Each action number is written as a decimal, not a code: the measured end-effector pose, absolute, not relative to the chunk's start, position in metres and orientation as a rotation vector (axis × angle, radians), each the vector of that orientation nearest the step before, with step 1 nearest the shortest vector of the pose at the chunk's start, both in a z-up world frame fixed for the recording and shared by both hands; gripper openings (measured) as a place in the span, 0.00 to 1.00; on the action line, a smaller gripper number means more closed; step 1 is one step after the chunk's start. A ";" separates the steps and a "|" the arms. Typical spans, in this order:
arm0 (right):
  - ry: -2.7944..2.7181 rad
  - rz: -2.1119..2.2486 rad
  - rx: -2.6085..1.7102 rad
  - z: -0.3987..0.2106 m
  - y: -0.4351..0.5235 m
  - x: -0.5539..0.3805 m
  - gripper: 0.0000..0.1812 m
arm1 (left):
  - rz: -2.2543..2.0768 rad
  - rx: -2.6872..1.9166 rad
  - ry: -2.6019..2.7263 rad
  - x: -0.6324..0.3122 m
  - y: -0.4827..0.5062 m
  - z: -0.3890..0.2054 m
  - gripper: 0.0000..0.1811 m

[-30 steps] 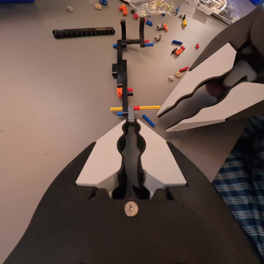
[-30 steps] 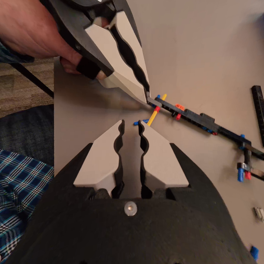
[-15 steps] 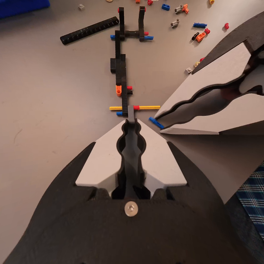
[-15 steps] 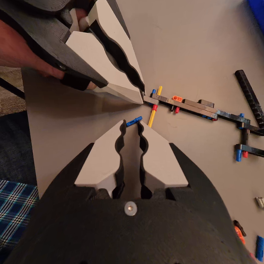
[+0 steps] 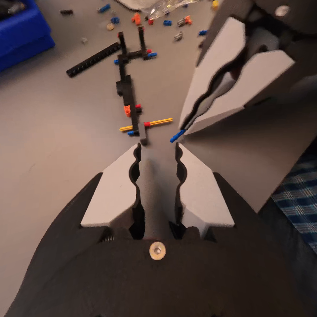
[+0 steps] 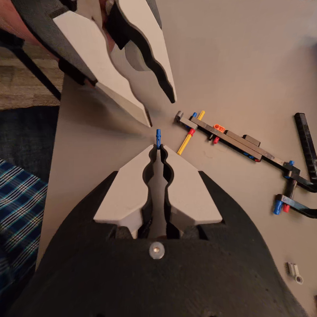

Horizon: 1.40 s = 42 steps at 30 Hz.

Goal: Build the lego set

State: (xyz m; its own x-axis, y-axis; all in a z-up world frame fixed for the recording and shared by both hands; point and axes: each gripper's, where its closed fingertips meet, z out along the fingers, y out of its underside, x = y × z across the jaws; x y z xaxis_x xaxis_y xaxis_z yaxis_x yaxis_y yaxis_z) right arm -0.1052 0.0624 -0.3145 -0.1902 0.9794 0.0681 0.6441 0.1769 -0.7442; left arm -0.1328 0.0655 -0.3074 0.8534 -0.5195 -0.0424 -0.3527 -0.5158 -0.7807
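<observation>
A long black lego assembly (image 5: 127, 89) lies on the grey table, with a yellow axle (image 5: 159, 122), a red bush, an orange connector (image 5: 127, 111) and a grey end piece (image 5: 142, 133) nearest me. My left gripper (image 5: 157, 145) is open and empty, just short of that grey end. My right gripper (image 6: 158, 146) is shut on a small blue pin (image 6: 158, 137), held by its tips. It shows in the left wrist view (image 5: 184, 129) with the blue pin (image 5: 177, 135) sticking out. The assembly (image 6: 240, 140) also lies to the right in the right wrist view, with the left gripper (image 6: 161, 113) above.
A loose black toothed beam (image 5: 93, 62) lies left of the assembly. Small loose lego parts (image 5: 137, 18) and clear plastic bags (image 5: 164, 6) lie at the far side. A blue bin (image 5: 22, 36) stands far left. The table edge runs near right, by plaid cloth (image 5: 298, 193). Only a small space, under 4 cm, lies between the two pairs of fingers. My left tips are roughly 6 cm from the orange connector (image 5: 127, 111). Look for it in the right wrist view (image 6: 218, 127) too.
My left gripper has opened and let go of the assembly's grey end. My right gripper has shut on the blue pin and lifted it off the table.
</observation>
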 end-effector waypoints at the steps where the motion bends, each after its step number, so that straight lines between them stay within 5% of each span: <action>1: -1.920 0.814 -1.501 -0.312 0.060 -0.104 0.01 | -0.259 -2.138 0.693 -0.125 0.061 -0.305 0.20; 7: -2.015 0.821 -1.390 -0.307 0.051 -0.101 0.01 | -0.145 -2.060 0.990 -0.107 0.054 -0.310 0.04; 12: -2.029 0.825 -1.382 -0.306 0.053 -0.099 0.01 | -0.138 -2.047 1.060 -0.103 0.053 -0.316 0.02; 32: -2.083 0.902 -1.374 -0.311 0.050 -0.098 0.01 | -0.171 -1.998 1.118 -0.099 0.051 -0.316 0.01; 42: -1.861 0.826 -1.575 -0.314 0.067 -0.112 0.01 | -0.157 -2.075 0.825 -0.145 0.078 -0.300 0.15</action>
